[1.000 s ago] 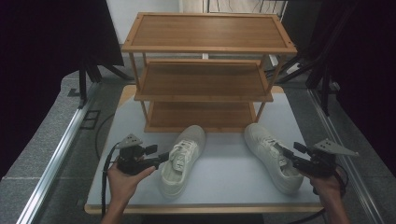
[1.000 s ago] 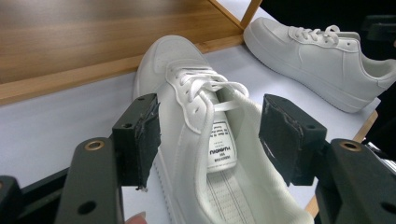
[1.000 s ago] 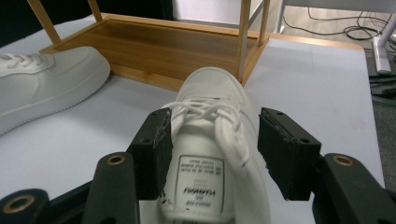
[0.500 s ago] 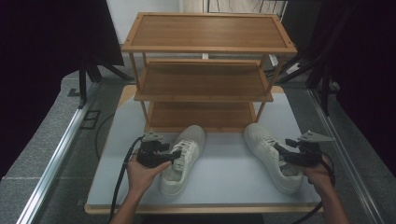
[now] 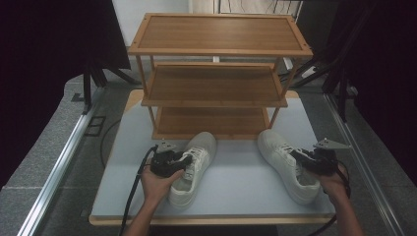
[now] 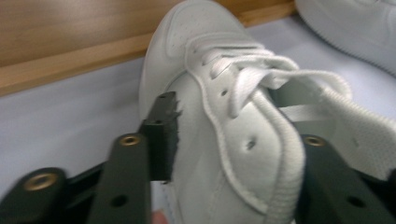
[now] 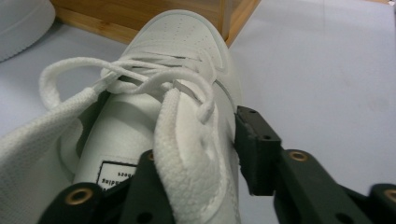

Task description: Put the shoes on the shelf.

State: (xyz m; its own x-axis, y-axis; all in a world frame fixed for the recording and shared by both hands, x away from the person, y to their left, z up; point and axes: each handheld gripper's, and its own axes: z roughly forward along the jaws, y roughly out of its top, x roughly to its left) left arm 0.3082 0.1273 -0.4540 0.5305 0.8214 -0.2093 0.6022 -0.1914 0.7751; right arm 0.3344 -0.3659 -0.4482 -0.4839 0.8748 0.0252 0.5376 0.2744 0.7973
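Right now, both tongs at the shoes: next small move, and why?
Probably close both. The left tongs straddle the left shoe's side wall, one jaw outside, one inside the opening; the right tongs straddle the right shoe likewise. Gaps remain, so neither grip looks firm enough to lift.

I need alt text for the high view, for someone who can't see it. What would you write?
A person's two hands each hold a black gripper at the collar of a white sneaker on a pale table: left gripper at the left shoe, right gripper at the right shoe. Behind the shoes stands a three-tier wooden rack with bare shelves.
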